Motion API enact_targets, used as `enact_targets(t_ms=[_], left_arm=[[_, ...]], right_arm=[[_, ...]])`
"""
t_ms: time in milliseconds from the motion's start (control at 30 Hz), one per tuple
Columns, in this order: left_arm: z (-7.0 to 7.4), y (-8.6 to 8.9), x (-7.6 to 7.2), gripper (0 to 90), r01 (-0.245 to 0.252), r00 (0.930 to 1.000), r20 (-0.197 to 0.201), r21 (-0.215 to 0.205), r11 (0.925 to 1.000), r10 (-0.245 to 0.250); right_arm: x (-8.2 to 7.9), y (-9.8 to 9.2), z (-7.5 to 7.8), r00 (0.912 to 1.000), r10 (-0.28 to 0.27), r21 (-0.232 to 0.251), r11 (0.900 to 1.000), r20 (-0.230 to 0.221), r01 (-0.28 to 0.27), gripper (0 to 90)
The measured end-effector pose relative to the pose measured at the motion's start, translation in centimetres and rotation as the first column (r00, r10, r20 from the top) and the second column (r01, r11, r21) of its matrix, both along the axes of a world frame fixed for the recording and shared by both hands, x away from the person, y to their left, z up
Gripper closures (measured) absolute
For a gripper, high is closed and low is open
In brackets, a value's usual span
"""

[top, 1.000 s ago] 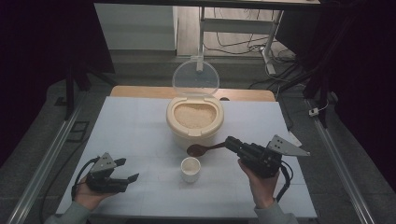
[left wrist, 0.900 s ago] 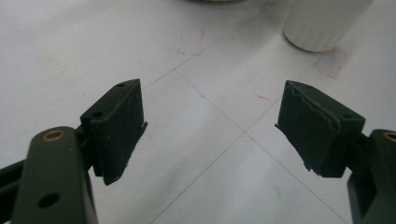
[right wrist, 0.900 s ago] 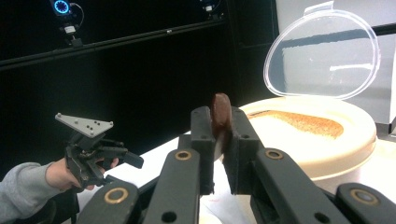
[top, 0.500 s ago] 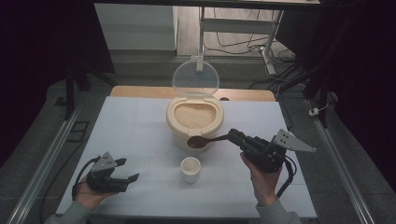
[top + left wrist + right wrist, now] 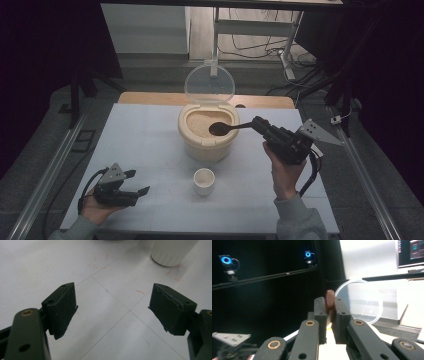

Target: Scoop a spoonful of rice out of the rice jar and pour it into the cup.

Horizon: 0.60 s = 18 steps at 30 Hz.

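- Fingers of the left gripper (image 5: 134, 182) stand apart with nothing between them; this gripper rests low at the near left of the worktop (image 5: 145, 130), and in the left gripper view the pads (image 5: 62, 305) frame bare surface, with the white cup (image 5: 172, 251) off at the upper right.
- White cup (image 5: 204, 180) stands upright on the worktop just in front of the rice container (image 5: 208, 131), nearer to the person than the container and well apart from the left gripper.
- Right gripper (image 5: 260, 123) is clenched on the handle of the brown spoon (image 5: 226, 128); in the right gripper view the spoon (image 5: 329, 301) sits squeezed between the two pads.
- Spoon's long axis runs roughly level from the fingers toward the left of the high view, so its bowl lies over the open container and the grains in it, apart from the cup below and nearer.
- Container's clear lid (image 5: 209, 83) stands raised at the far rim, leaving the mouth free.
- Judged from this, the coming move turns on the bowl being above the grains: the right hand, the nearer one to the container, would dip the bowl downward and then carry it back toward the cup.
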State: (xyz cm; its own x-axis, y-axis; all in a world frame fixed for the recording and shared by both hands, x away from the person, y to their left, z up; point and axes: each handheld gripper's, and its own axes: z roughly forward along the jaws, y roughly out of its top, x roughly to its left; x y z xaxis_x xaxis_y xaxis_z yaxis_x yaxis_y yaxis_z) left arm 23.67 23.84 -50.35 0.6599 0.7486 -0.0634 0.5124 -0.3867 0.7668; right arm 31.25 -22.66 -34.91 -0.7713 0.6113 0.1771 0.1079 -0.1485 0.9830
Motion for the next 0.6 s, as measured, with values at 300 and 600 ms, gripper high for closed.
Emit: enact_targets(t_ms=[300, 600], left_arm=[[-0.1, 0.0, 0.0, 21.1, 0.002, 1.0, -0.006, -0.001, 1.0, -0.002], [-0.2, -0.1, 0.1, 20.2, 0.005, 0.9999, -0.016, 0.003, 1.0, -0.005]], right_arm=[[2.1, 0.9, 0.0, 0.9978, -0.065, -0.066, 0.996, -0.012, 0.064, 83.1], [3.7, 2.4, 0.0, 0.9923, -0.124, -0.167, 0.978, -0.001, 0.122, 83.1]])
